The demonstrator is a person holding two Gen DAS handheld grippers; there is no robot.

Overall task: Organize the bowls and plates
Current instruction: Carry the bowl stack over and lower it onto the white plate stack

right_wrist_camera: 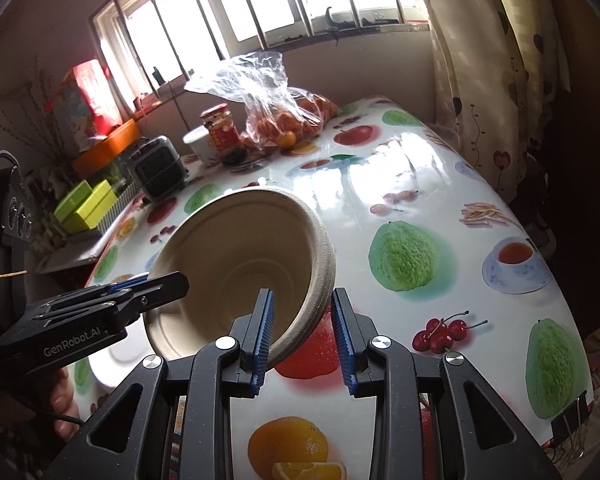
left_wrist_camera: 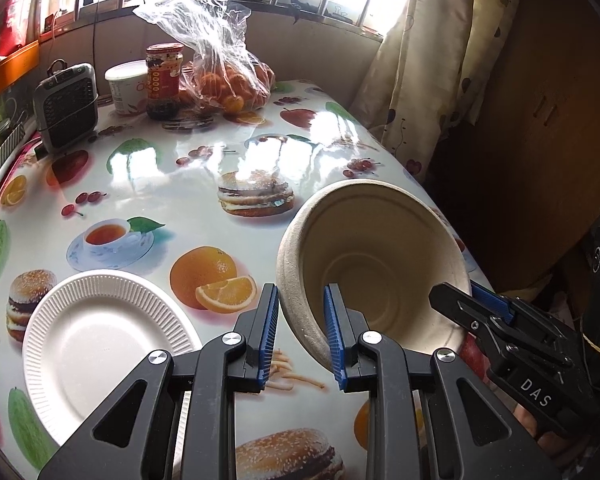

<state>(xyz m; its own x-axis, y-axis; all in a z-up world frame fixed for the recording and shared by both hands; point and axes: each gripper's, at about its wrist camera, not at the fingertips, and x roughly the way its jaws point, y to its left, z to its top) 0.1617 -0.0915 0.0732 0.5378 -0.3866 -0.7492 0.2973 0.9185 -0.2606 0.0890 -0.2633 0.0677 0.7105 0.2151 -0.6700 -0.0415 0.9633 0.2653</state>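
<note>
Both grippers are on the same tan pulp bowl point(left_wrist_camera: 376, 264), held up off the table point(left_wrist_camera: 204, 168), tilted so the mouth faces the cameras. Bowl is empty; the rim edge looks doubled, maybe two nested bowls, can't confirm.

Left gripper point(left_wrist_camera: 300, 336): fingers clamped on the bowl's left wall, one blue pad outside, one inside. Right gripper point(right_wrist_camera: 302, 336): one pad inside the bowl against the wall. The outer pad appears to stand a little off the rim in its own view. From the left wrist view the right gripper's fingers sit over the bowl's right rim, so I read it as gripping.

White ridged paper plate point(left_wrist_camera: 104, 344): flat on the table near the front-left edge, empty, just left of the left gripper and apart from the bowl.

Back-left corner of the table:
- clear plastic bag point(left_wrist_camera: 224, 68) holding oranges, mouth open and sticking up
- jar with red label and red lid point(left_wrist_camera: 163, 80), dark contents at the bottom, just beside the bag
- white tub point(left_wrist_camera: 126, 88) with lid on, contents not visible, beside the jar
- small grey heater-like box point(left_wrist_camera: 66, 106) at the left edge

Fruit-and-burger print tablecloth covers the table; a binder clip point(right_wrist_camera: 570, 426) pins it at the front-right edge.
</note>
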